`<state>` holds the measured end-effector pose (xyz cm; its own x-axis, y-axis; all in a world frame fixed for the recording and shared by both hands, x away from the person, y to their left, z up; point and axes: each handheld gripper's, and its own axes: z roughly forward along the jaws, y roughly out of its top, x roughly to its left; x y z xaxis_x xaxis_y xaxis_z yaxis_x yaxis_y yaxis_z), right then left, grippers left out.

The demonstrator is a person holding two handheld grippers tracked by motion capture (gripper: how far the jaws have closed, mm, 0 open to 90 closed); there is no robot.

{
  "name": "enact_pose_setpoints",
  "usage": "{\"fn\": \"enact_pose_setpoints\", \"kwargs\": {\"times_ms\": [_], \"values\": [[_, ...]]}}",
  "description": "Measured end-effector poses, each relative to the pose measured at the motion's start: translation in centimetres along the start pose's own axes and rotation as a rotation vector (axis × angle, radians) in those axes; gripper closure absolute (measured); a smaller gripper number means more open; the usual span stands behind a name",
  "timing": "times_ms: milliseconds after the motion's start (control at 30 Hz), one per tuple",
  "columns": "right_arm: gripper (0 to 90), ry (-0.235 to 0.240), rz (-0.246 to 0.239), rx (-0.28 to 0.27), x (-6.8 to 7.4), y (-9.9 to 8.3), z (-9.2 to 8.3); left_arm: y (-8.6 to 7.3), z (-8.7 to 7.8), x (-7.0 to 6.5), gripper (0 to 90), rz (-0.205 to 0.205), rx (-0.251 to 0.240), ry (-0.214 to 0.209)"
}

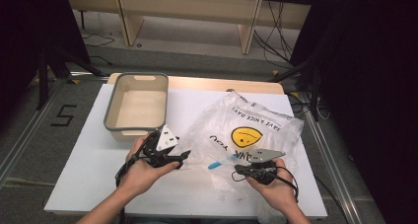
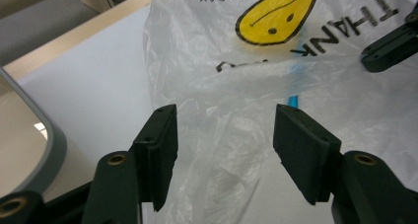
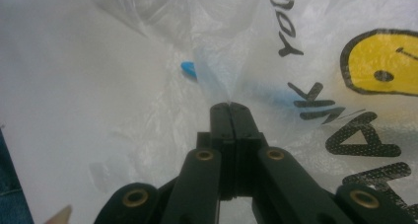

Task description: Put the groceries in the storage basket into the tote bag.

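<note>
Right gripper has its jaws clamped together on a pinch of thin film from the plastic bag; in the right gripper view the film rises straight off the fingertips, tented up from the pinch. Left gripper jaws stand wide apart, pads not pressing anything; crumpled bag edge lies in the gap between the fingers and runs on past their tips. Bag is translucent white with a yellow smiley face and black lettering, lying on the white table, spread out beyond both sets of fingertips. A small blue object sits just beyond the right fingertips, slightly to their left, under or inside the film, cannot tell which. In the high view it lies between the two grippers. Grey bin sits just beyond the left gripper, on the far side of its fingers, close to them.
</note>
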<state>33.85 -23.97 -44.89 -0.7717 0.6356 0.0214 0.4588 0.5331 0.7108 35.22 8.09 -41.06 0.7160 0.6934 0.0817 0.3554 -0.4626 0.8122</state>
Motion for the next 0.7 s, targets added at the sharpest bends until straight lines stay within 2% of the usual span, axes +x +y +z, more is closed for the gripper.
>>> {"fn": "enact_pose_setpoints", "kwargs": {"times_ms": [100, 300, 400, 533, 633, 700], "values": [[90.0, 0.017, -0.002, 0.025, 0.1, -0.3, 0.3, -0.5, 0.6, 0.4, 41.8, -0.014, 0.019, 0.006], [90.0, 0.042, -0.003, 0.067, 0.1, -0.8, 0.8, -0.9, 1.2, 0.6, 40.5, -0.033, 0.020, 0.020], [85.4, 0.046, -0.001, 0.068, 0.1, -0.9, 1.0, -1.1, 1.6, 0.5, 39.0, -0.034, 0.027, 0.014], [76.8, 0.036, 0.015, 0.026, 0.1, -0.8, 0.4, -1.5, 2.0, 0.4, 38.2, -0.028, 0.040, 0.005], [67.8, 0.023, 0.040, -0.046, -0.4, -0.8, -0.7, -1.8, 2.2, 0.4, 38.1, -0.026, 0.045, 0.008], [61.3, -0.004, 0.058, -0.102, -0.8, -0.9, -1.6, -2.0, 2.3, 0.5, 38.0, -0.024, 0.046, 0.008]]}}
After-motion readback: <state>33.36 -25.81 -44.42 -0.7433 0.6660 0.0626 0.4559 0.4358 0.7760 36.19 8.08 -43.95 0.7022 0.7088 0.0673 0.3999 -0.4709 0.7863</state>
